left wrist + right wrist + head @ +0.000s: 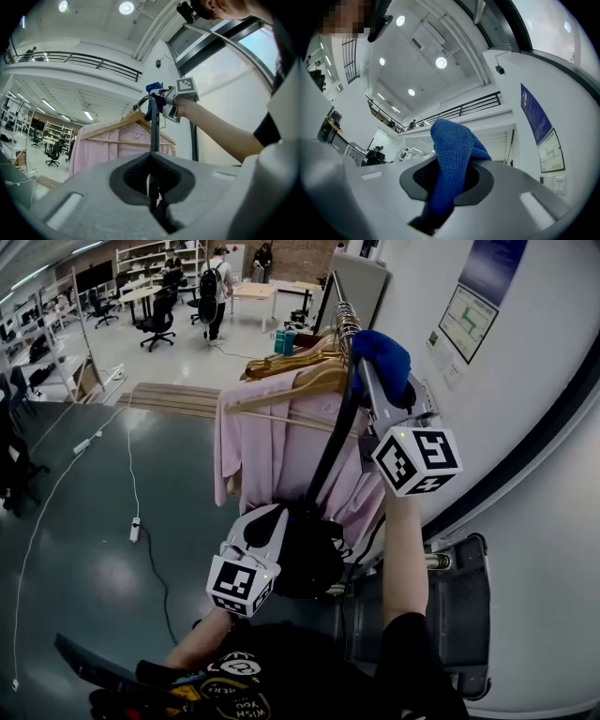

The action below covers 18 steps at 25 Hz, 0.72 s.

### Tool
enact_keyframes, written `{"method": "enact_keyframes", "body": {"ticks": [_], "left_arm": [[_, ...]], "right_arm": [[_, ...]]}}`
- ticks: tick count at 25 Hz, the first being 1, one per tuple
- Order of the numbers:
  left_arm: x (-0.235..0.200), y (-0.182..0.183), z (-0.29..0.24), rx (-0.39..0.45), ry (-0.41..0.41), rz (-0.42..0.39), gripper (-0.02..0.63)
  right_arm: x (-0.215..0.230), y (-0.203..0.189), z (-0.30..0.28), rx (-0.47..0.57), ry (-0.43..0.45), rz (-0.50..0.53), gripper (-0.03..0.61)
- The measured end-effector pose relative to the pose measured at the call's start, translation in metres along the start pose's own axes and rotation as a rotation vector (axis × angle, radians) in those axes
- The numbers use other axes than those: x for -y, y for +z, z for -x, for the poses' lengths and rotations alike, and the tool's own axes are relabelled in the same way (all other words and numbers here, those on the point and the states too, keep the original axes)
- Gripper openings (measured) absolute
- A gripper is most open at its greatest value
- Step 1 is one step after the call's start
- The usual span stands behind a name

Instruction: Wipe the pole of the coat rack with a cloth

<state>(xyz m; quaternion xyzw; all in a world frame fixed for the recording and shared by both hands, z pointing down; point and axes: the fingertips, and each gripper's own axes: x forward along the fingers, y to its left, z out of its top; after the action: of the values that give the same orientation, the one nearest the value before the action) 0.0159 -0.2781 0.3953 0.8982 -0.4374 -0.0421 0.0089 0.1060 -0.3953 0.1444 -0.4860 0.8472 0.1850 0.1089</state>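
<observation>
The coat rack's black pole [330, 442] rises slantwise through the middle of the head view. My left gripper [289, 517] is shut on its lower part, and the pole [154, 126] runs up from between the jaws in the left gripper view. At the pole's top, my right gripper [367, 382] is shut on a blue cloth [381, 356] that presses against the upper end of the pole. The cloth [452, 157] bulges out of the jaws in the right gripper view and hides the pole there. From the left gripper view, the right gripper [169, 100] and cloth [152, 88] show at the pole's top.
A pink garment [258, 432] hangs on wooden hangers [291, 367] left of the pole. Close on the right are a white wall [525, 409] with a poster [469, 320] and a grey case [459, 606]. A cable [131, 484] lies on the dark floor. People stand far back.
</observation>
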Motion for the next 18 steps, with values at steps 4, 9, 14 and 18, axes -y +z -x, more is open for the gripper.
{"method": "enact_keyframes", "body": {"ticks": [4, 9, 14, 18], "left_arm": [[-0.002, 0.011, -0.007, 0.005, -0.009, -0.021, 0.003], [-0.003, 0.014, -0.011, 0.004, -0.011, -0.024, 0.003], [0.002, 0.003, -0.012, -0.016, -0.022, -0.007, 0.003], [0.009, -0.005, -0.012, -0.028, -0.039, 0.004, 0.003]], "right_arm": [[-0.009, 0.001, 0.014, 0.023, 0.007, -0.005, 0.061], [-0.049, -0.02, 0.057, 0.005, 0.039, 0.073, 0.061], [-0.08, -0.096, 0.099, -0.145, 0.046, 0.151, 0.063], [-0.097, -0.164, 0.125, -0.244, 0.086, 0.139, 0.063]]}}
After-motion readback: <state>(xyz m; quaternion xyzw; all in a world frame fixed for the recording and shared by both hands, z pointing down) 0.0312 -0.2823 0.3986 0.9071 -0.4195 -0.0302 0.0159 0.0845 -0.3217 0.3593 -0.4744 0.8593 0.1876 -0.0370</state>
